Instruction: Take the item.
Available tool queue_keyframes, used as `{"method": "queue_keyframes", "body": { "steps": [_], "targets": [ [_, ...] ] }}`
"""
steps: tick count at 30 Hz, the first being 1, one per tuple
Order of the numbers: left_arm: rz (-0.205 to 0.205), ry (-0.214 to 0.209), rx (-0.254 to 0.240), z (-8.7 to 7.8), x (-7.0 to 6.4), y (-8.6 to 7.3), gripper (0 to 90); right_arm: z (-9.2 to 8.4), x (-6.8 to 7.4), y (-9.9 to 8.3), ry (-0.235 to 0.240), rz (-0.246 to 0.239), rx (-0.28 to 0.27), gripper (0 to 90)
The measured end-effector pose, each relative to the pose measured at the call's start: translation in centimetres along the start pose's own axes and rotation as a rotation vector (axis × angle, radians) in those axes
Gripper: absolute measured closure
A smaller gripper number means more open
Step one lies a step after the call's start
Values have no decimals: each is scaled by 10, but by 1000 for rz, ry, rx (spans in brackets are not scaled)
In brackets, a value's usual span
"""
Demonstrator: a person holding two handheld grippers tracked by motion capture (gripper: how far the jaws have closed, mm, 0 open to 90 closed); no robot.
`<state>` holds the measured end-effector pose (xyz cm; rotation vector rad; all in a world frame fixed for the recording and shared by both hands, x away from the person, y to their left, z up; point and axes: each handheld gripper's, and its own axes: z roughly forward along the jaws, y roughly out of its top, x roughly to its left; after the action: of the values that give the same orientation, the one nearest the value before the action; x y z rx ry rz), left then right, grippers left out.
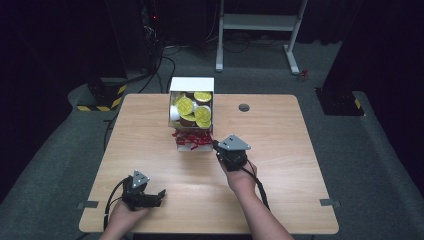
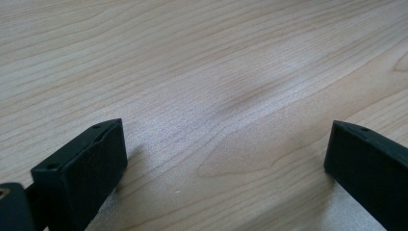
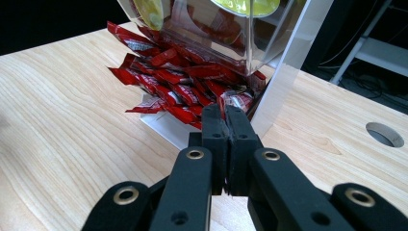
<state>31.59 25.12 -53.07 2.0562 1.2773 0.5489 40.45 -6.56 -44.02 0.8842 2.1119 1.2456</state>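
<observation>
Many red packets (image 3: 178, 91) at right tool (image 3: 225, 115) tip

The counter (image 1: 280, 165) is evenly lit from above against dark surroundings; soft shadows and slight blur are seen.

My table (image 1: 280, 190) is a light wooden top with a round cable hole (image 1: 244, 107) near its far edge. On it, at the far middle, stands a white and clear dispenser box (image 1: 192, 85), and red sachets (image 1: 192, 139) spill from its near side.
</observation>
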Motion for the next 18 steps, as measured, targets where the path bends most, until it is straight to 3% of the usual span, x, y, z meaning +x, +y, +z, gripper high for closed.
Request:
{"method": "queue_keyframes", "body": {
  "steps": [18],
  "targets": [
    [-6,-3,-3,0,0,0,13,-14,0,-3,3,-5,-33,891]
  ]
}}
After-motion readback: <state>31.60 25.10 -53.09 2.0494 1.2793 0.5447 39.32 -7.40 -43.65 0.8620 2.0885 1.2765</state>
